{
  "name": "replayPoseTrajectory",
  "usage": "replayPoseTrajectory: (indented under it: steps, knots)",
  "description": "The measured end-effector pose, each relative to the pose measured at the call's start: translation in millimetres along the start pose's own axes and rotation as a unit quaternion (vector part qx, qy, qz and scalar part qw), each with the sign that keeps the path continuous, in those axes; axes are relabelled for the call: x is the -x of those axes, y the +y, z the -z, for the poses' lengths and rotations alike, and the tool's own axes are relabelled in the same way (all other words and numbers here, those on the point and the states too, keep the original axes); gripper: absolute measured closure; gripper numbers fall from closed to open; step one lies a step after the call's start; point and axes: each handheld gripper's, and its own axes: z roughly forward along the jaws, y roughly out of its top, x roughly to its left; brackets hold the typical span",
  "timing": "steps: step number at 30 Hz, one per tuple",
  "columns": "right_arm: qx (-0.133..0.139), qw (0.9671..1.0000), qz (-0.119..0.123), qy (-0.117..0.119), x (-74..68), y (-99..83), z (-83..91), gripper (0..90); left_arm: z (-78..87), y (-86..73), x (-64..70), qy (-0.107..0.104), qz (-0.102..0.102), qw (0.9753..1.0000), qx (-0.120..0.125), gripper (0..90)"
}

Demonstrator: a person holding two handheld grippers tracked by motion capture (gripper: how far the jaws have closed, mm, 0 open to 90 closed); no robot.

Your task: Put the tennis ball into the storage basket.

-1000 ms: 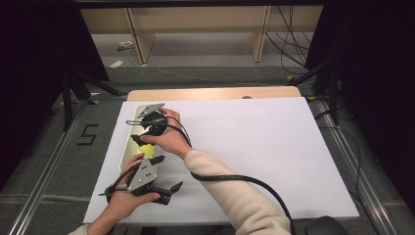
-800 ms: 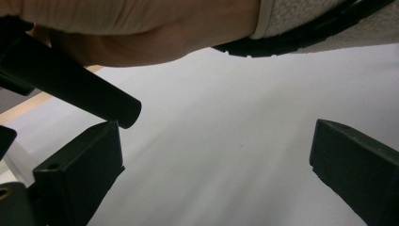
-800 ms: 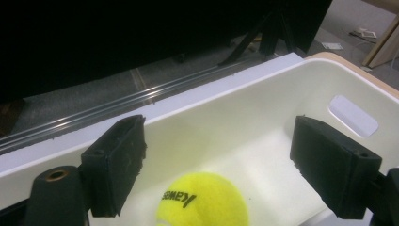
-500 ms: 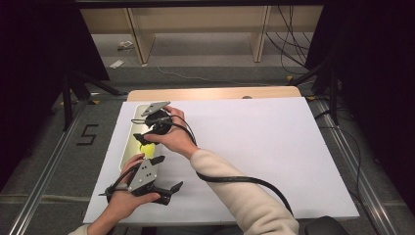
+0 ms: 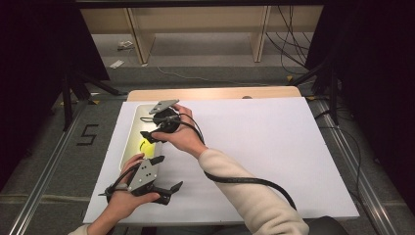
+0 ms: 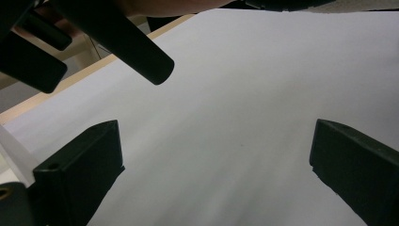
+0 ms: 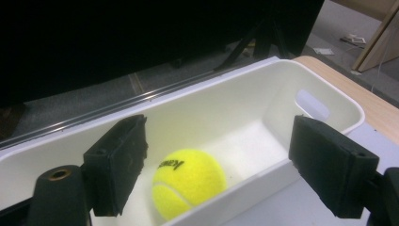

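The desk (image 5: 274, 142) runs across the middle of the high view, covered by a white sheet whose far wooden edge shows as a strip along the top. Its whole right half, from frame center to the right edge, lies bare and open. The near edge runs along the bottom of the frame, where both forearms come in.

The bin (image 5: 131, 132), a long white tub with rounded corners, sits at the left edge of the sheet, left of center in the high view, its long side running away from the person. In the right gripper view its rim (image 7: 263, 63) sweeps from lower left to upper right, with an oval handle cut-out in the far end wall.

The right tool (image 5: 147, 136) hangs over the bin in the high view, held by a hand reaching across from the right. In its own view its jaws stand wide apart and hold nothing, one over each side of the bin.

The left tool (image 5: 169, 174) rests at lower left of the high view, just beyond the bin's near end. Its jaws are spread apart over bare sheet.

The ball (image 7: 188, 181), yellow, lies on the bin's floor, bottom center of the right gripper view, beside the near wall and between the jaws without touching them.
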Motion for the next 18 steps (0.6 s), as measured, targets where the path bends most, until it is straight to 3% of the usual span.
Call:
replayPoseTrajectory:
  steps: [18]
  knots:
    - [0.008, 0.9999, -0.012, -0.01, 13.4, -15.3, 25.3, 21.2, -0.4, -0.1, -0.3, 0.002, -0.002, 1.0, -0.002, 2.5]
